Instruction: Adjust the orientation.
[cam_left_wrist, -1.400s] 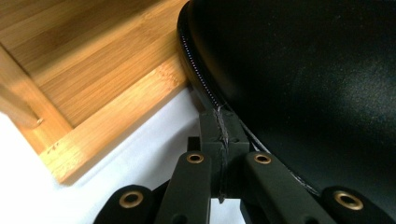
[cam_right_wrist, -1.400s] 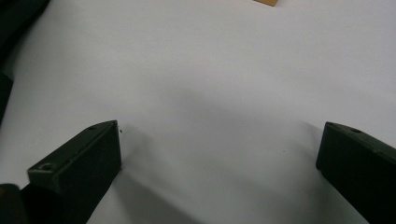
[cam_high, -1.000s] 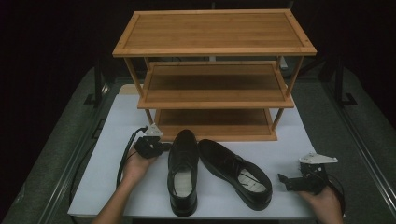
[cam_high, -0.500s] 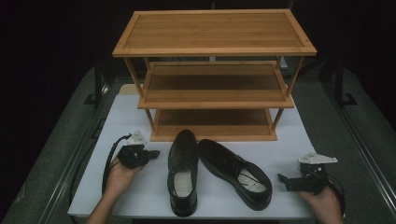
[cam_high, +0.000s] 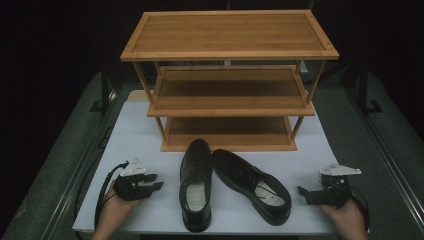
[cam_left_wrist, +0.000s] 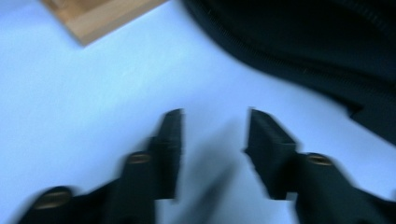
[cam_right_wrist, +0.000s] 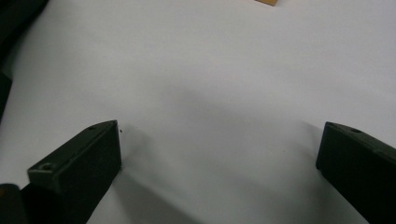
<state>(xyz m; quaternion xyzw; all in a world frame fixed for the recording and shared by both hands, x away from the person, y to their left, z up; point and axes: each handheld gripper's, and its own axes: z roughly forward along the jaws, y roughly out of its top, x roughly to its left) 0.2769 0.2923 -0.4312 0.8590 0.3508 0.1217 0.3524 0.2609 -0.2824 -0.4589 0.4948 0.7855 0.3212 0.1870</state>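
Standing bare, wooden rack (cam_high: 227, 80), two black shoes (cam_high: 196, 184) before it, left claw (cam_high: 152, 182) narrow, right claw (cam_high: 305, 193) wide

White table (cam_high: 150, 130), grey floor (cam_high: 60, 145), dark surroundings

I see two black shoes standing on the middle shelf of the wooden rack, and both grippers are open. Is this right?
Not quite. The two black shoes stand on the white table before the wooden rack, as the high view shows. Both the left gripper and right gripper are indeed open.
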